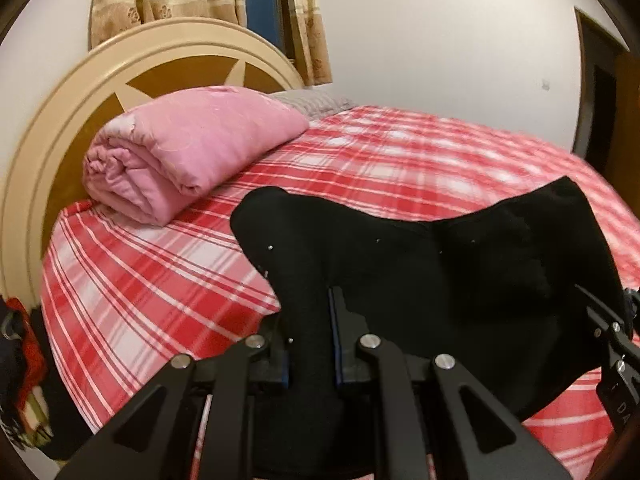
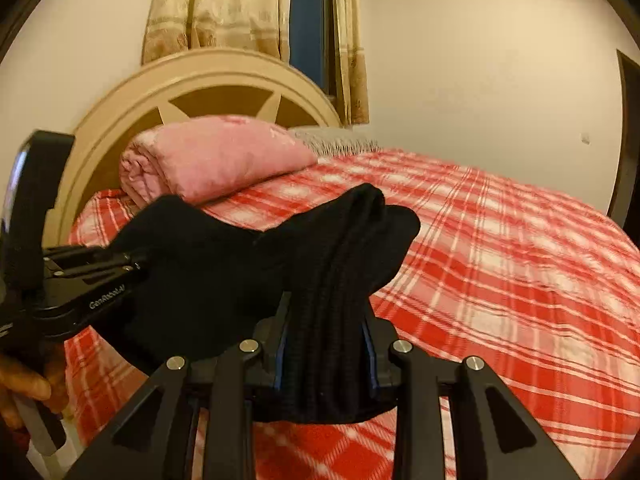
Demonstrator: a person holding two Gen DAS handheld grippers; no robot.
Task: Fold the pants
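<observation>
The black pants (image 1: 460, 272) hang between my two grippers above the red plaid bed. My left gripper (image 1: 310, 320) is shut on one bunched end of the pants, which stick up past the fingers. My right gripper (image 2: 326, 328) is shut on the other end, a thick bunch of folded black fabric (image 2: 340, 264). In the right wrist view the left gripper (image 2: 132, 264) comes in from the left edge, clamped on the cloth. In the left wrist view the right gripper's body (image 1: 612, 332) shows at the right edge.
A red and white plaid bedspread (image 1: 380, 160) covers the bed. A folded pink quilt (image 1: 188, 152) lies by the round cream headboard (image 1: 60, 132). Curtains (image 2: 224, 8) hang behind it. Clothes (image 1: 24, 360) lie off the bed's left side. A dark doorway (image 1: 600, 92) stands at the right.
</observation>
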